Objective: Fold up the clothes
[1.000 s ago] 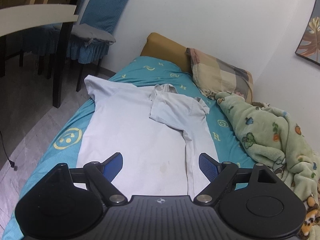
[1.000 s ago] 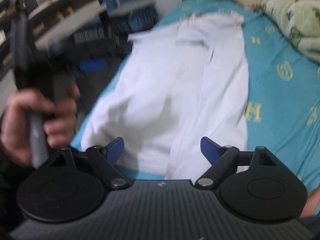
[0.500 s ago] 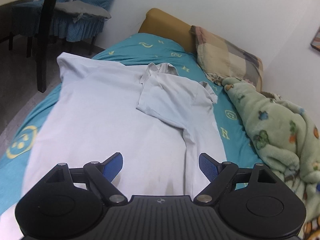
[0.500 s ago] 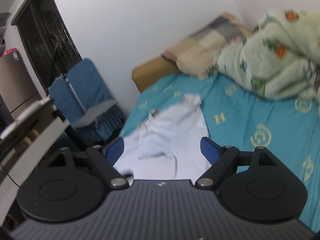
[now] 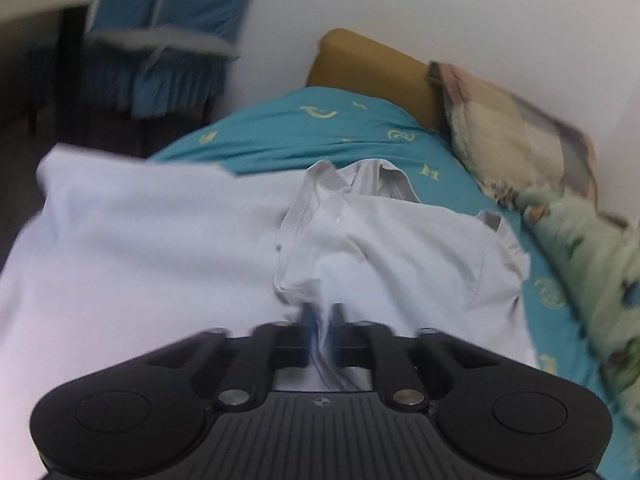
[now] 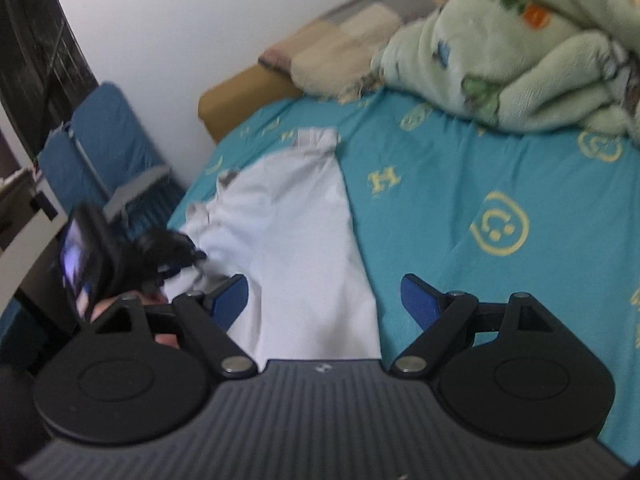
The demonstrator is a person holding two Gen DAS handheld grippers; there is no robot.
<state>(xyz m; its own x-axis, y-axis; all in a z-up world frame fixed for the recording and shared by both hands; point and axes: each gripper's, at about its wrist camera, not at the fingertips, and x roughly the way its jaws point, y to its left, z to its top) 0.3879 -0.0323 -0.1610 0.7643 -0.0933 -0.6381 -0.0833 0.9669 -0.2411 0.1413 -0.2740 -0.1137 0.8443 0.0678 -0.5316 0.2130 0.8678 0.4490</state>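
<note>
— Between the jaws of the left gripper [image 5: 322, 322] there's a pinch of white cloth; they're closed tight on the shirt [image 5: 168, 264], near where one side already lies doubled over.

— And the right gripper [image 6: 324, 298]?

— Jaws wide apart, holding nothing, hovering above the shirt's near edge. The shirt lies spread on the bed [image 6: 460, 184], blanket [image 6: 532, 52] well off to one side.

— So how should this fold go?

— I'd say lift low, carry the pinched layer straight across, and have the right one pin or grab the same edge, so nothing bunches.
</note>
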